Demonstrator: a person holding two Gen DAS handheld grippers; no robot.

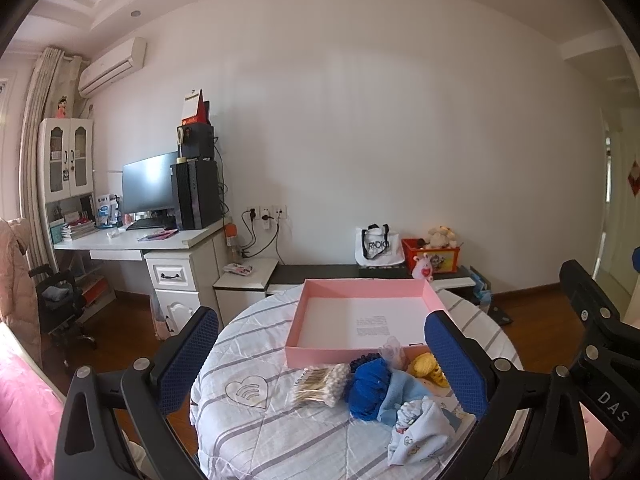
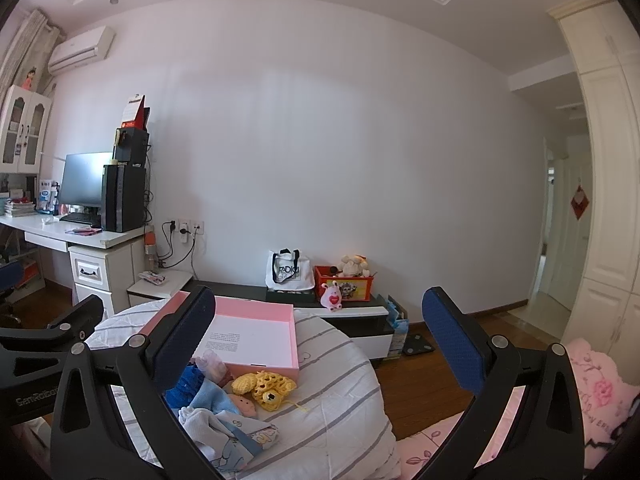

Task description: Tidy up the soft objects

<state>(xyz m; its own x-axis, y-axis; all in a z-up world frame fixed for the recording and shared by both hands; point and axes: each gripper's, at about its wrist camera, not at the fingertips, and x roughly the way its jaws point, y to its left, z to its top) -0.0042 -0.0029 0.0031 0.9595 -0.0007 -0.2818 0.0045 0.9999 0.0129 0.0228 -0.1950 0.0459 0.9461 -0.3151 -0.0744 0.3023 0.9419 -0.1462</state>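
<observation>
While both claws, left claw (image 1: 320,364) and right claw (image 2: 320,344), hang wide open and empty, nothing is picked yet. The soft things (image 1: 394,396) lie just under them, before the pink box (image 1: 360,320). Next, I think, grab one.

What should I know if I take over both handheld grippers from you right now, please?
Left gripper: open, empty, above the near edge of the table.
Right gripper: open, empty, to the right of the pile.
Shallow pink cardboard box: on the round table with the striped white quilt, nothing inside.
In front of it, unsorted: bundle of cotton swabs, blue knitted piece, light blue printed cloth, yellow crocheted pieces.
Done: nothing placed yet.
Left: probably move each soft item into the box.
</observation>
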